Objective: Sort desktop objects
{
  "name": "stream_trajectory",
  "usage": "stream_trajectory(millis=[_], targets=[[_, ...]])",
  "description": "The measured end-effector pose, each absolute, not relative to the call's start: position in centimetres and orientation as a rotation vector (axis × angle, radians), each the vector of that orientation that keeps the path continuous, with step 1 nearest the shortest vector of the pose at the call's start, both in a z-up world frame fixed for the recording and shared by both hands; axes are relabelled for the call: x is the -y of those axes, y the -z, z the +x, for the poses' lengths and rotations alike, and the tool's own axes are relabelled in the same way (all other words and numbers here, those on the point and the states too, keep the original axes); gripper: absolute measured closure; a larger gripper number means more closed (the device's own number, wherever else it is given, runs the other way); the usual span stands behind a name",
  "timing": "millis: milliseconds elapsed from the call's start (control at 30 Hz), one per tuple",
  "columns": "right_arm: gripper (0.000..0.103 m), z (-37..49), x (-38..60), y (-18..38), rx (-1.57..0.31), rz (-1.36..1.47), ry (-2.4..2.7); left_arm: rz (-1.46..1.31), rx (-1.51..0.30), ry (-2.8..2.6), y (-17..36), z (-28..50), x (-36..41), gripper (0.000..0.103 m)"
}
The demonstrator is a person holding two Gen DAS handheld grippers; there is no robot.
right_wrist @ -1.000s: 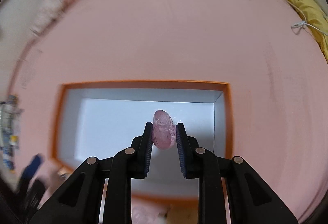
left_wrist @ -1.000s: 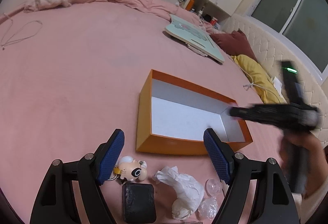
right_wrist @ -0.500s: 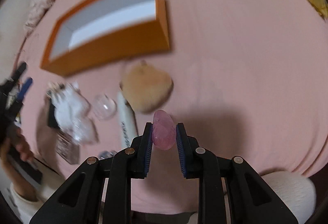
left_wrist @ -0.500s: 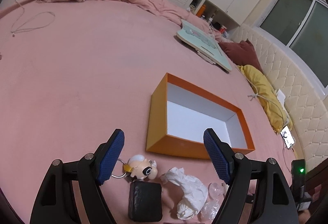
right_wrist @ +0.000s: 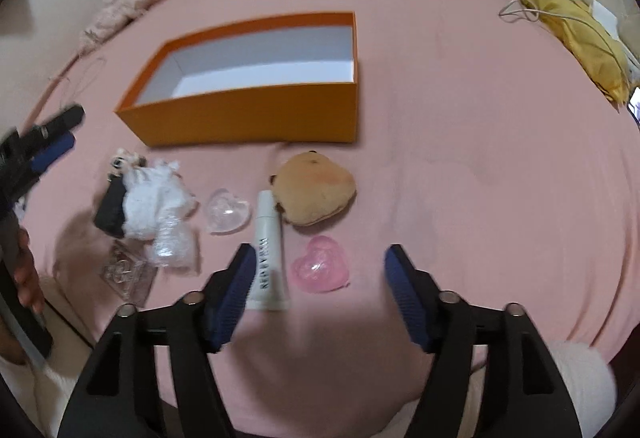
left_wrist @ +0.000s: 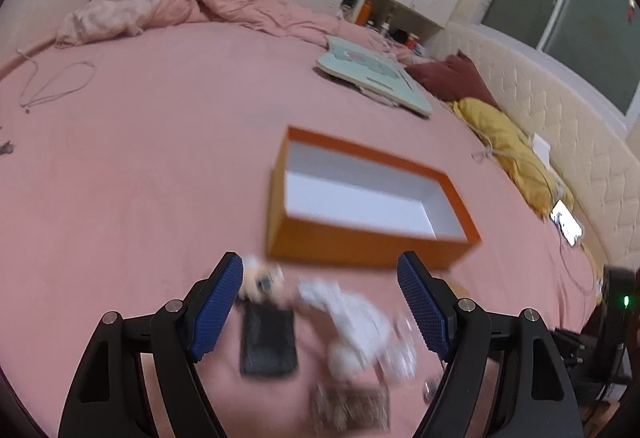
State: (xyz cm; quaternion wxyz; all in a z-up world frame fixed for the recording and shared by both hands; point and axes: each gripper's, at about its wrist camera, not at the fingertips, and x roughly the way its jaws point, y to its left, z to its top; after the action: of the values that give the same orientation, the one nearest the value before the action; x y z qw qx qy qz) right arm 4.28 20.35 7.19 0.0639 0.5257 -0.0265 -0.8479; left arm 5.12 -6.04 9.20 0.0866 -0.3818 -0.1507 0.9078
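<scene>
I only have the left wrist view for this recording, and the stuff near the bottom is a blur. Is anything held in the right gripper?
Observer: No. The right gripper has its jaws opening, and nothing is pressed between them. A pink heart lies on the pink sheet between its fingers, free of both pads.
Operator: Is there anything beside that heart?
Observer: A white tube lies just to its left, running toward the orange box.
Operator: Anything between the tube and the box?
Observer: A brown plush toy sits right in front of the box's near wall.
Operator: Is the box holding anything?
Observer: No. The part of its white floor that shows is bare.
</scene>
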Motion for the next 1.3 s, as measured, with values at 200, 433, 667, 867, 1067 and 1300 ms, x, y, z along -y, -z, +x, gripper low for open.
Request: stream_trajectory(millis=[200,433,667,867,1067,1300], targets=[[0.034,7.4,-19.3,-6.9,0.149,1.546,2.622,-1.311,0.114,-2.687,-7.7,12.4,0.1,0.022],[0.033,8.2,-17.0,-6.5,0.046,1.504,2.666,-1.359,0.200,-2.685,-7.1,13.1,0.6,0.022],[0.033,8.2,-16.9,-6.5,0.070,1.493,2.669,-1.355,0.198,-2.687,-6.7,13.4,0.2,0.022],[0.033,8.2,-17.1,-6.7,0.069,1.489,2.669,-1.353,0.198,-2.679,-6.6,13.3,0.0,0.022],[0.033,8.1,-17.1,-6.6,0.068,1.493,2.665,-1.356,0.203,-2.672,-6.5,13.2,0.0,0.022],[0.033,8.1,-16.9,-6.5,0.066,1.489,2.667,-1.344,0.224,-2.673,-6.4,13.5,0.0,0.022]])
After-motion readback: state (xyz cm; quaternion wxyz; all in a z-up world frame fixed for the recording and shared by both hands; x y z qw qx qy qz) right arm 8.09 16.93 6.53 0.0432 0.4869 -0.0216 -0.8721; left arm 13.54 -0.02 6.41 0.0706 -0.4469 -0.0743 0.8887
